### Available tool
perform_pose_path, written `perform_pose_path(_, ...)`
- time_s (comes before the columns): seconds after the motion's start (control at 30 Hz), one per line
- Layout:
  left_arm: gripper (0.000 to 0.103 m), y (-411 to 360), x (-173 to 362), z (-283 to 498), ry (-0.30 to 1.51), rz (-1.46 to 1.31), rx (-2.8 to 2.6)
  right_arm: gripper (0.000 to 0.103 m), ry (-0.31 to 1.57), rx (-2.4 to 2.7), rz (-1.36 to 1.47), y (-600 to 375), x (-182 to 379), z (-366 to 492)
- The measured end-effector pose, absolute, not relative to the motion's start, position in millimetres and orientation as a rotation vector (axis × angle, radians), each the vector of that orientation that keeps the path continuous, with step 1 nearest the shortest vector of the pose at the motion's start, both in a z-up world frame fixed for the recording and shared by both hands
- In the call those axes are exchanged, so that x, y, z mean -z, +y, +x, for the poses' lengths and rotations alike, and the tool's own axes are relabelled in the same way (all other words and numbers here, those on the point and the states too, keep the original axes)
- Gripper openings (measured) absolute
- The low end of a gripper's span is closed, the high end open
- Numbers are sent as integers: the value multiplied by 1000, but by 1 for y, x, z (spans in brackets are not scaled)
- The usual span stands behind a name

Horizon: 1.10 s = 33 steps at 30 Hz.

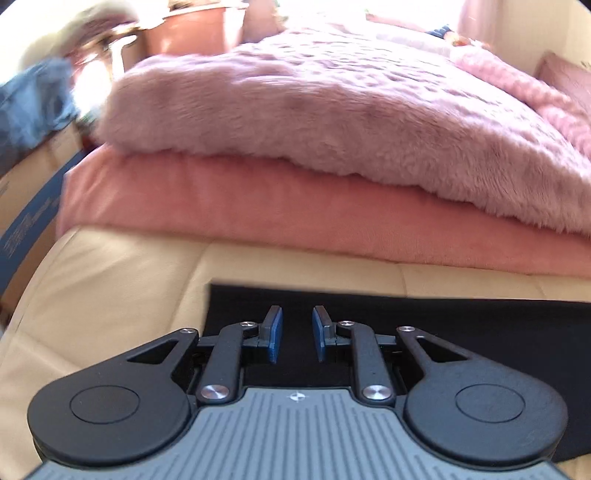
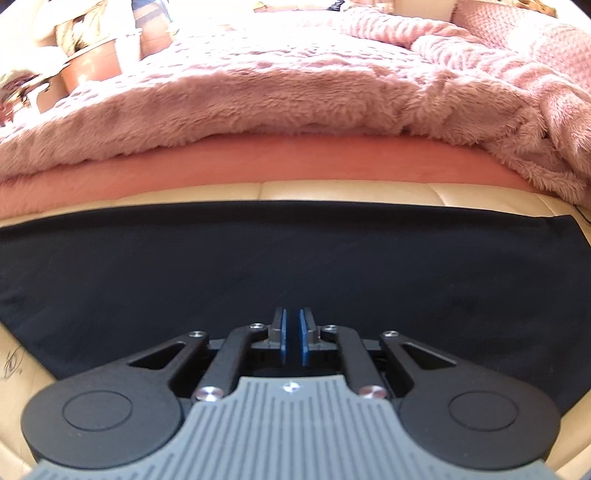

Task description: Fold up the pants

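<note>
Black pants point(image 2: 295, 258) lie flat on a cream leather surface point(image 2: 332, 190), spread wide across the right wrist view. In the left wrist view their left end point(image 1: 443, 314) shows with a square corner. My left gripper point(image 1: 297, 334) is open, its blue pads apart, low over the pants near that left end, holding nothing. My right gripper point(image 2: 292, 334) hovers over the near edge of the pants with its blue pads almost together, only a narrow gap between them, and no cloth shows between them.
A fluffy pink blanket point(image 1: 314, 110) lies on a salmon-pink cover point(image 1: 221, 206) just beyond the pants. A terracotta pot point(image 1: 188, 29) and blue cloth point(image 1: 33, 99) stand at the far left. A cardboard box point(image 1: 29, 206) is beside the left edge.
</note>
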<state>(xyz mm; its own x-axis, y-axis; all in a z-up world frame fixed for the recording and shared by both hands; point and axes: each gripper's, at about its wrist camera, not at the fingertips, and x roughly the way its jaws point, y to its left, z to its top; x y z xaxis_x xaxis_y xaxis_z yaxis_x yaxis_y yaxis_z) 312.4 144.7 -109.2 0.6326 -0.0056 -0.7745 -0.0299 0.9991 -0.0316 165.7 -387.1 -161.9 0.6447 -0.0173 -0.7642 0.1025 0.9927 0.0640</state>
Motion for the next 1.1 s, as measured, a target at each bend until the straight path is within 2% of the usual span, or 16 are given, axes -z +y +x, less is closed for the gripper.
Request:
perform_pose_path(0.1,25,168,104,281,893,-203,-32,4,870,50,74,-381,156,151)
perform_pose_path(0.27,27,181,112,249,946,-248,-75,21,877,41,6,-371,143,119)
perform_pose_path(0.43,29,191,126,241,948,-329,-95,25,920,44,-63,-365,137,84)
perform_pose_path(0.63,30,207,141,249,888,-455,-145,26,936,94,-46,-374,136,59)
perform_pose_path(0.67,27,206,140,251,888,-443,-150,26,935,97,-55,-374,134,57)
perform_pose_path(0.73,8,203,140,256,889,-404,-156,26,933,100,-75,-374,130,52)
perform_pose_path(0.8,0,201,141,256,886,-377,-172,26,934,96,-98,-372,128,46)
perform_pose_path(0.97,0,202,142,252,877,-371,-182,26,937,55,-207,-355,129,52)
perform_pose_path(1.1,0,201,142,253,879,-359,-188,26,984,64,-418,-336,149,62)
